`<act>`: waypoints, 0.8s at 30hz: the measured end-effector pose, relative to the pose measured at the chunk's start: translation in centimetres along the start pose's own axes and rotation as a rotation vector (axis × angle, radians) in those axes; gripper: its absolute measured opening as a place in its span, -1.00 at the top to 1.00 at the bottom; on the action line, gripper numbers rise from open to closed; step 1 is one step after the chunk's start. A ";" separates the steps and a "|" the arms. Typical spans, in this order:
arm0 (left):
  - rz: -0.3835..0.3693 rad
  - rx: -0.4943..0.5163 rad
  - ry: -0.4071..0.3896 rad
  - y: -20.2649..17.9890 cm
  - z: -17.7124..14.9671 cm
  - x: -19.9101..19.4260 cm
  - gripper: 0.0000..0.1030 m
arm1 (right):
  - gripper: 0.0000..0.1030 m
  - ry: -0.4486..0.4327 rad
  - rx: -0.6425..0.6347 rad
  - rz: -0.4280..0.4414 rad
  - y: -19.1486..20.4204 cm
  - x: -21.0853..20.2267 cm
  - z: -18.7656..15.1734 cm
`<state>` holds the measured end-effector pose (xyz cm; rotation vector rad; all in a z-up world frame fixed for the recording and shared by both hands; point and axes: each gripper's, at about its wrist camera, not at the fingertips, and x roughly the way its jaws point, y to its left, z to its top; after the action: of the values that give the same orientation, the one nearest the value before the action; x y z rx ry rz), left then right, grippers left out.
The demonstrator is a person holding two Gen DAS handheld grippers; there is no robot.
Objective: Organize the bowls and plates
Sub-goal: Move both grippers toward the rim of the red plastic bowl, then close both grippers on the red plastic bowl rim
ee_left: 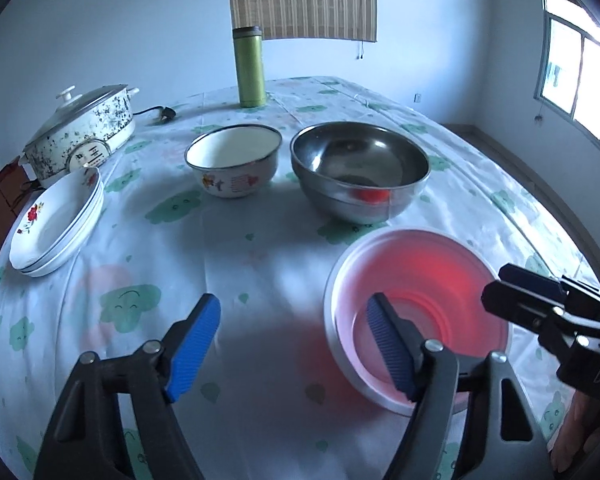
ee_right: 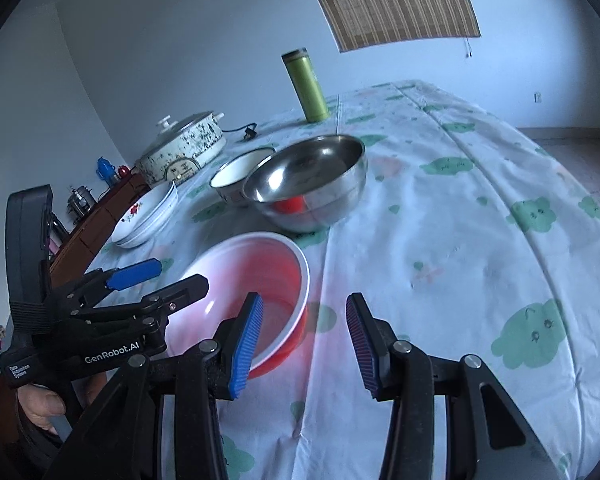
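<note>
Left wrist view: left gripper angled down, jaws wide, its right finger inside the red plastic bowl, rim between them, unpinched. Right gripper tilted down, half-open, empty, bowl's near rim just left.

both grippers, left gripper and right gripper, angle downward, jaws apart.

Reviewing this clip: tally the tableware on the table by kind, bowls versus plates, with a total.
Bowls: 3 — red plastic bowl, steel bowl, white enamel bowl
Plates: one stack of white floral plates; about 3 rims show, exact count unclear
Total: 3 bowls plus 1 plate stack, roughly 6 pieces
</note>
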<state>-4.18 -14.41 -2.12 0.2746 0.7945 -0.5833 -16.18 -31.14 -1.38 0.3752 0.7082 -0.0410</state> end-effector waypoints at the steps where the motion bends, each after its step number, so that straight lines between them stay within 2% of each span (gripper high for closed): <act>1: 0.002 0.002 0.001 -0.1 0.0 0.1 -0.45 | 0.10 0.008 0.005 0.006 -0.1 0.2 -0.1; 6: 0.014 0.007 0.006 -0.4 0.0 0.3 -0.37 | 0.26 0.028 -0.009 0.013 0.2 0.7 -0.5; 8: 0.020 0.008 0.017 -0.5 -0.1 0.6 -0.29 | 0.26 0.033 -0.011 0.016 0.3 0.9 -0.6; 17: 0.020 0.019 0.036 -0.8 -0.4 1.1 -0.25 | 0.27 0.032 -0.010 0.018 0.3 0.9 -0.8; 19: 0.009 0.020 0.042 -0.9 -0.5 1.3 -0.11 | 0.56 0.044 -0.009 0.030 0.4 1.2 -0.9; 24: 0.001 0.028 0.052 -1.5 -0.6 1.4 0.04 | 0.59 0.032 -0.035 0.020 1.0 1.1 -1.0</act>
<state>-4.58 -15.89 -3.61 0.3169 0.8366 -0.5889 -15.81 -29.73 -2.44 0.3499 0.7359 -0.0038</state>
